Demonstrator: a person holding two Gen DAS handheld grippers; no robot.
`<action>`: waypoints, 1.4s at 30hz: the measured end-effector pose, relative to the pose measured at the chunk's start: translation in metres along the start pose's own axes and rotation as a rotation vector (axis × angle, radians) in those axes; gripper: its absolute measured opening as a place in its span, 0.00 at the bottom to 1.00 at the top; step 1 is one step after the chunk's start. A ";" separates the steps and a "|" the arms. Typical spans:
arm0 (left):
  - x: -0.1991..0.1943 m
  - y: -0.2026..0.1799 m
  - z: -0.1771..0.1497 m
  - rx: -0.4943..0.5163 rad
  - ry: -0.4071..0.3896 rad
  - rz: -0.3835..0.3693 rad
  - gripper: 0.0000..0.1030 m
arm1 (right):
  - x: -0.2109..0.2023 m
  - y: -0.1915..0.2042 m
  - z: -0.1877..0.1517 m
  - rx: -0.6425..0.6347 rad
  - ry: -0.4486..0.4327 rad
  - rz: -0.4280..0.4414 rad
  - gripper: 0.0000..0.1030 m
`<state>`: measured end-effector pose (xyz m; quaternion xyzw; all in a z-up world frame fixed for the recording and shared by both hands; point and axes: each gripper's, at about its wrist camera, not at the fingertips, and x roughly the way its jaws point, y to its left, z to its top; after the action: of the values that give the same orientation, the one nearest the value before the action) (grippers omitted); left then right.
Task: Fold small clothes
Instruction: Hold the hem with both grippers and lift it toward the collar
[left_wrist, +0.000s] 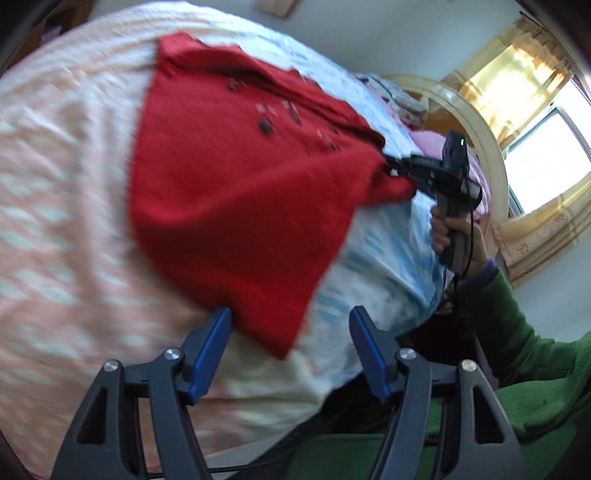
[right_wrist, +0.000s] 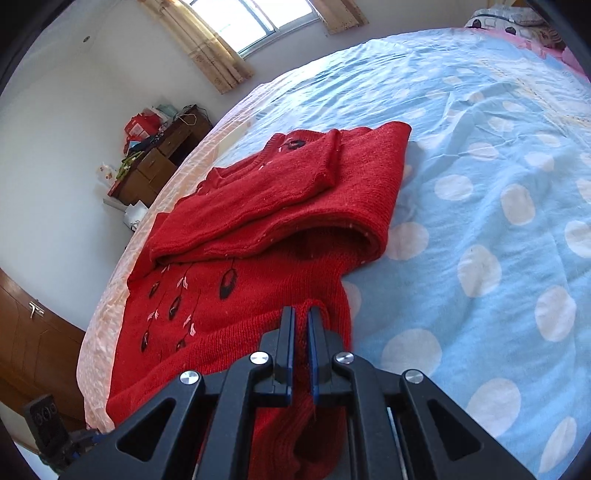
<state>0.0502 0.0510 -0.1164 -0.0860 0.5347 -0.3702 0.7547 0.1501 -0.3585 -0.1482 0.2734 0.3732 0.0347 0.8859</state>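
red knit sweater (right_wrist: 236, 280) lies on the bed (right_wrist: 480, 192), on the blue polka-dot sheet near its left edge where the pink striped cover (left_wrist: 66, 206) begins. sleeves look already folded across the upper body. right gripper (right_wrist: 301, 325) is clamped on the knit hem at the sweater's near right corner, fabric pinched between the blue pads and lifted a bit. left gripper (left_wrist: 290, 332) hangs spread wide with nothing between its fingers (left_wrist: 212, 350), just short of the other bottom corner (left_wrist: 284, 350). left view is motion-blurred, so contact there is unclear. judgement: bottom-to-top fold is being set up, one corner secured. next: left needs to close on its corner, then both carry the hem up level toward the collar (right_wrist: 295, 144), keeping the hem taut so the sleeves don't slip.
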 end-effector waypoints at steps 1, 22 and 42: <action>0.006 -0.004 0.001 0.004 0.011 0.035 0.66 | -0.001 0.000 -0.001 -0.002 0.000 -0.001 0.06; -0.029 0.003 0.104 -0.101 -0.156 0.021 0.11 | 0.001 0.002 -0.003 -0.001 -0.009 -0.011 0.06; -0.025 0.068 0.148 0.038 -0.212 0.293 0.49 | 0.005 0.002 -0.001 0.023 -0.009 -0.003 0.06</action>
<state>0.2066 0.0762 -0.0726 -0.0316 0.4520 -0.2549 0.8542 0.1536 -0.3548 -0.1512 0.2830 0.3701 0.0278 0.8844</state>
